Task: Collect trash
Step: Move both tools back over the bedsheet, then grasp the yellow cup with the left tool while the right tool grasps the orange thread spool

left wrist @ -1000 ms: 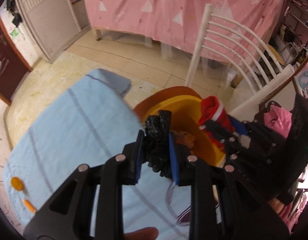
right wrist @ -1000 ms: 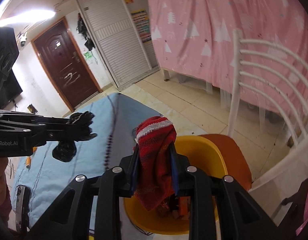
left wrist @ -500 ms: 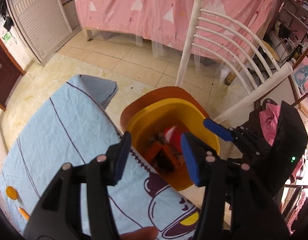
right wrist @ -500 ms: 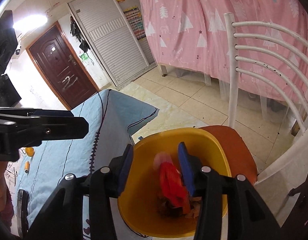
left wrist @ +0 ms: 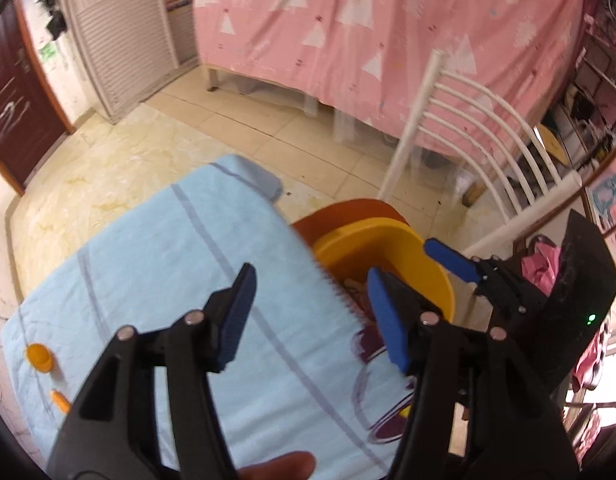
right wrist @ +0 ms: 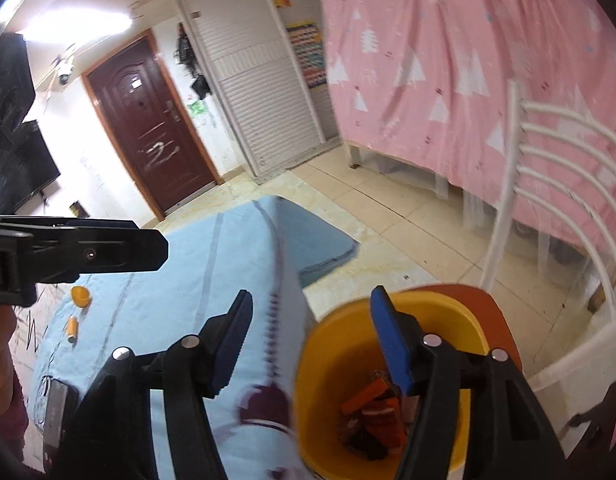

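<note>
Main risk from here is the yellow bin (right wrist: 428,320): it sits on the orange seat of the white chair (right wrist: 548,184), tight against the edge of the blue-clothed worktop (left wrist: 156,264), and both grippers hang close over its rim, so a low or sideways pass could clip the rim and tip it off the seat, spilling the collected trash (right wrist: 372,412) now piled in its bottom. Second risk: the frames are motion-blurred, so the next target is easy to misjudge. 2 small orange pieces (left wrist: 39,356) lie at the far-left end of the worktop, well apart from the bin, small and flat-looking, so I'd expect a pinch to slip or snag the cloth and drag it. Left gripper (left wrist: 308,316) points steeply down over the worktop edge next to the bin, jaws opening, nothing between them. Right gripper (right wrist: 308,340) tilts less steeply, straddling the bin's near rim with 1 finger over the cloth and 1 over the bin mouth, jaws also opening and empty. In the right wrist view the left gripper shows side-on at left, above the worktop. A fingertip shows at the bottom edge of the left view
</note>
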`<state>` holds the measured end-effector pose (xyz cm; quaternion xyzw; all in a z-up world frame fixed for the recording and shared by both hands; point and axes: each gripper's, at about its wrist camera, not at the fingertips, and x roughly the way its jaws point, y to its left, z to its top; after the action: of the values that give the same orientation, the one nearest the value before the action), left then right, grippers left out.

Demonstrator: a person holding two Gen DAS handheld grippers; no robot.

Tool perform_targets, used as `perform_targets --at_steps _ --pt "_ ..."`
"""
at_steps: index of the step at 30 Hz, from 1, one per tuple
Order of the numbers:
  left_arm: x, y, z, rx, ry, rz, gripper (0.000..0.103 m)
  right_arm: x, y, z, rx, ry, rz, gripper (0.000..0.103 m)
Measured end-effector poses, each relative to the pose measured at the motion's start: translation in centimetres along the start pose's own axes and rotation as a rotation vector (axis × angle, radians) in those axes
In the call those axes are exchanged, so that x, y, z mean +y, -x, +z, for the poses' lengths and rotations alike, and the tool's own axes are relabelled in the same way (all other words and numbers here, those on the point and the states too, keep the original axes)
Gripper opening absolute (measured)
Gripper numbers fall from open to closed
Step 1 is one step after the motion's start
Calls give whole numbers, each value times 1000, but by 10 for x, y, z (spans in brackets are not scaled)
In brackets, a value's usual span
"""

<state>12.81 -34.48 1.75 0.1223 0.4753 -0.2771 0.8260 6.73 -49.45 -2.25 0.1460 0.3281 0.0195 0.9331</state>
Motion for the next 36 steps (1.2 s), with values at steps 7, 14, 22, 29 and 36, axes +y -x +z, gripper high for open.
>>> perform_targets --at_steps 7,14,22,29,36 --pt "90 36 -25 -33 118 97 56 75 -13 15 10 116 77 64" --pt "174 60 -57 -36 209 211 56 156 -41 14 60 208 188 66" --pt "247 72 -87 -19 303 275 56 236 -73 -2 153 328 267 67" --pt "283 61 -113 14 366 261 56 278 -86 -14 205 406 315 67" --pt "309 38 -129 63 455 203 56 317 -101 -25 262 459 379 67"
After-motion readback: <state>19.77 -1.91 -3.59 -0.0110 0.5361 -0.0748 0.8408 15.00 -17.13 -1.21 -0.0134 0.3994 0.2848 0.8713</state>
